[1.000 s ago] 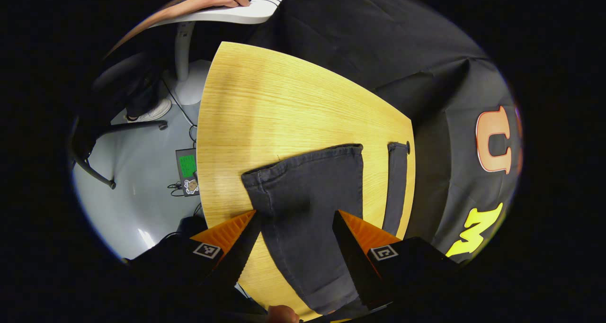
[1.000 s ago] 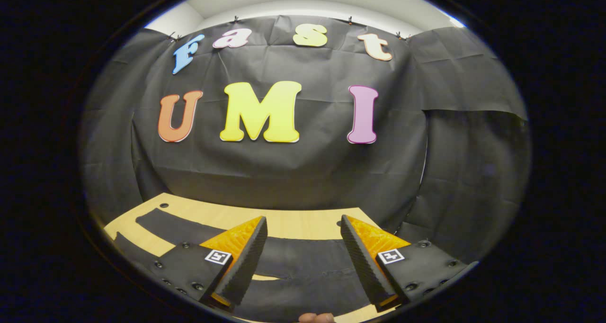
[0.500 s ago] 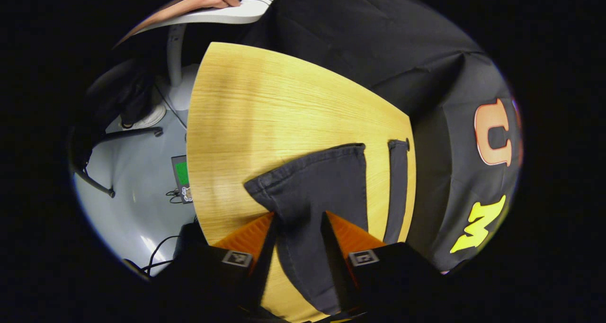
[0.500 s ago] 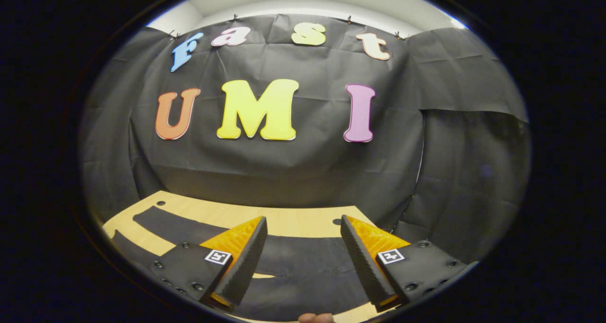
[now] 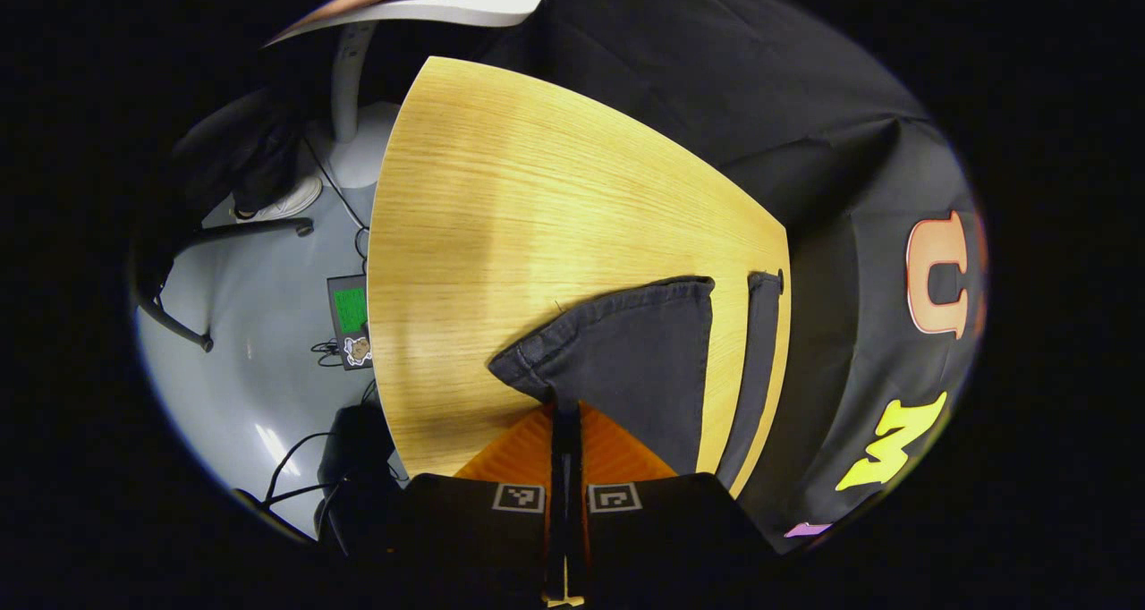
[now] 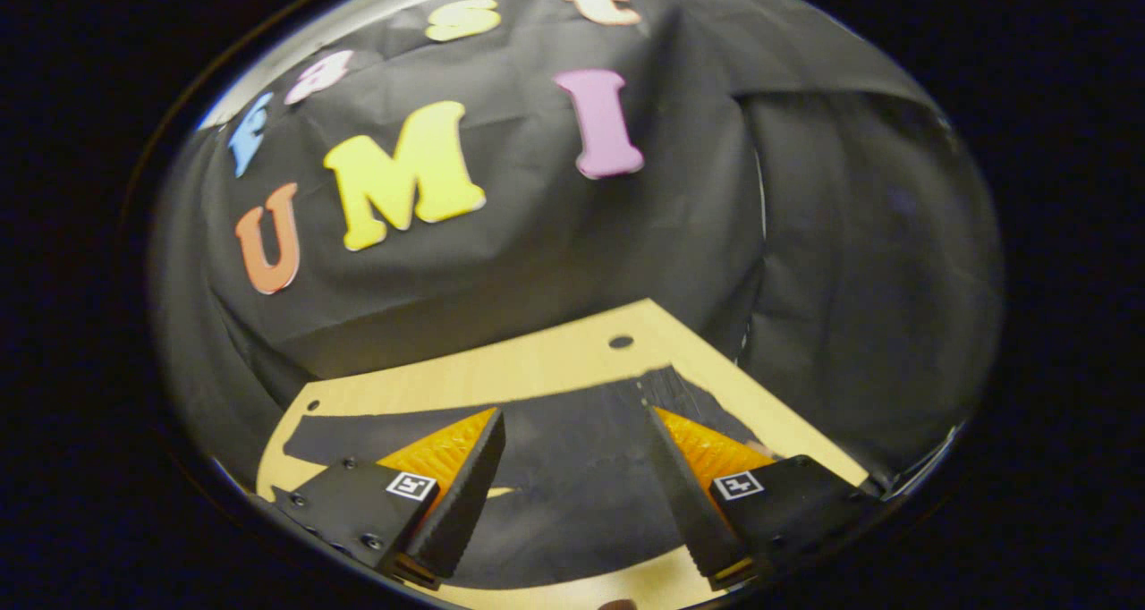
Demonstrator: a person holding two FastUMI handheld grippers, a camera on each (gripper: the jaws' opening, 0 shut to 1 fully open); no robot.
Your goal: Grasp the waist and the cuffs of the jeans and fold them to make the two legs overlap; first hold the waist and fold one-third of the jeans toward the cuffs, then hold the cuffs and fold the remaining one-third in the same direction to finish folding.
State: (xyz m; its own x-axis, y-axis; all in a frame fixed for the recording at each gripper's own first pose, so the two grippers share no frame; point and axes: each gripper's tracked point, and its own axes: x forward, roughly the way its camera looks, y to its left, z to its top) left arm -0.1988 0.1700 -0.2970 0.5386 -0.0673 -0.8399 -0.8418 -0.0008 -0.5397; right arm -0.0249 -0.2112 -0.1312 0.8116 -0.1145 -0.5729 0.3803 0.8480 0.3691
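Observation:
Dark grey jeans lie on the wooden table. In the left gripper view one leg ends in a cuff, and a second leg runs along the table's far edge. My left gripper is shut on the near leg's fabric just behind the cuff, which bunches into a peak at the fingertips. In the right gripper view the jeans spread across the table under my right gripper, which hovers open above the wider end, its fingers apart with cloth showing between them.
The black cloth wall rises close behind the table's far edge. Left of the table is grey floor with cables, a small device, a chair base and a white desk where a person's hand rests.
My left gripper went from wide open to shut on the leg near the cuff, pulling the cloth into a peak. My right gripper tilted down and rolled, staying open.

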